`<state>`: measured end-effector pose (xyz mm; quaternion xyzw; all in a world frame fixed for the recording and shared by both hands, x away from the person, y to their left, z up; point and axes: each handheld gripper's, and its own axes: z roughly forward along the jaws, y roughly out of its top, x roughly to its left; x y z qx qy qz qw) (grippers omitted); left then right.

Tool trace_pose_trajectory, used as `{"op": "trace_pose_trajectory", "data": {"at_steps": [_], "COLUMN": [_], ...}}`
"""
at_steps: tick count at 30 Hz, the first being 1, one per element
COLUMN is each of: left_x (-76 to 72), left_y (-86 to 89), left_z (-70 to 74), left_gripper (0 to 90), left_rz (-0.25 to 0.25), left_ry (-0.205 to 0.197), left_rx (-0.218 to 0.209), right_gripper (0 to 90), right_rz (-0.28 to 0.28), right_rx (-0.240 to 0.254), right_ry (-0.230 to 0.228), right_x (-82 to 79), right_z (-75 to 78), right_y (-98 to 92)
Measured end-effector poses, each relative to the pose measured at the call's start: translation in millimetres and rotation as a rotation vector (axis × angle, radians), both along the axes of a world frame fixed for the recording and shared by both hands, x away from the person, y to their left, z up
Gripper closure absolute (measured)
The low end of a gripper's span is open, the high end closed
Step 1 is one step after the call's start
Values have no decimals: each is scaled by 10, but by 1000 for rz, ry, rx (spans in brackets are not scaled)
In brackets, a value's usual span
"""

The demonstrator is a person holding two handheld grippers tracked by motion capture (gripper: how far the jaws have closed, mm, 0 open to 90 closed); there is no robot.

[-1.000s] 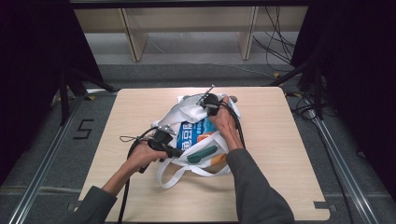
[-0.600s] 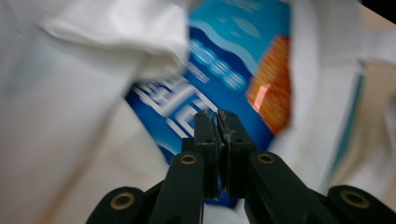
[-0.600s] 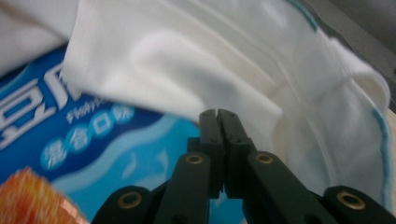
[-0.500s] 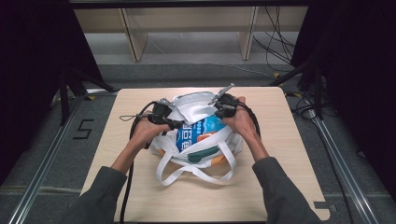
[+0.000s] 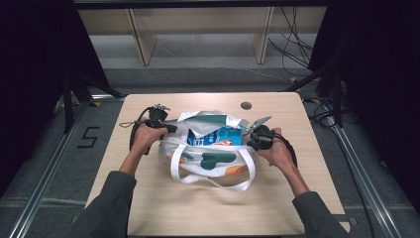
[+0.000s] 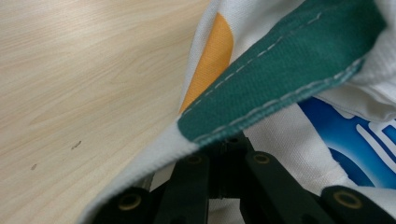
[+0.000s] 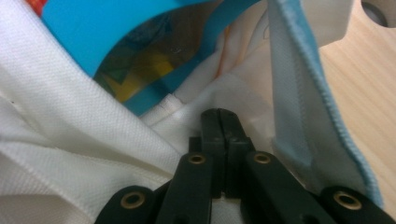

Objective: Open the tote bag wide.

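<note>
Tote bag, white with green, orange and blue patches, sits at the middle of the bench, its 2 white handles looped toward the person. The left tool is clenched on the bag's green-edged rim at the left end; in the left gripper view the green hem crosses just above the closed jaws. The right tool is clenched on white cloth at the bag's right end, the jaws pressed flat together in the right gripper view with fabric bunched round them. A blue packet shows inside the mouth.

The step looks like spreading the mouth wide. Doing it well likely means pulling both ends apart evenly and level, so the cloth tightens without dragging the bag sideways, and keeping each grip on the hem, not on a single loose layer that could slip out.

Underneath is pale wood-grain board, with a small round hole near the far edge. Grey floor surrounds it, marked with a 5 at the left; wooden shelving legs stand beyond, cables trail at the right, and dark curtains close both sides.
</note>
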<state>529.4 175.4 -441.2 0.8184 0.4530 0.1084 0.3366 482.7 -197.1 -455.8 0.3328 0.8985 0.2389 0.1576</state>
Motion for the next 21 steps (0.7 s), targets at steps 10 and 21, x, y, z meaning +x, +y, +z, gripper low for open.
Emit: {"op": "trace_pose_trajectory", "data": {"at_steps": [10, 21], "left_x": [-138, 191], "left_y": [-146, 30], "left_z": [374, 72], "left_gripper": [867, 893], "left_rz": [-85, 62], "left_ry": [-88, -60], "left_rx": [-131, -61], "right_gripper": [900, 900], "right_rz": [49, -123], "right_rx": [192, 74], "right_ry": [-183, -106], "right_x": [57, 693], "right_z": [743, 299], "right_y": [105, 101]}}
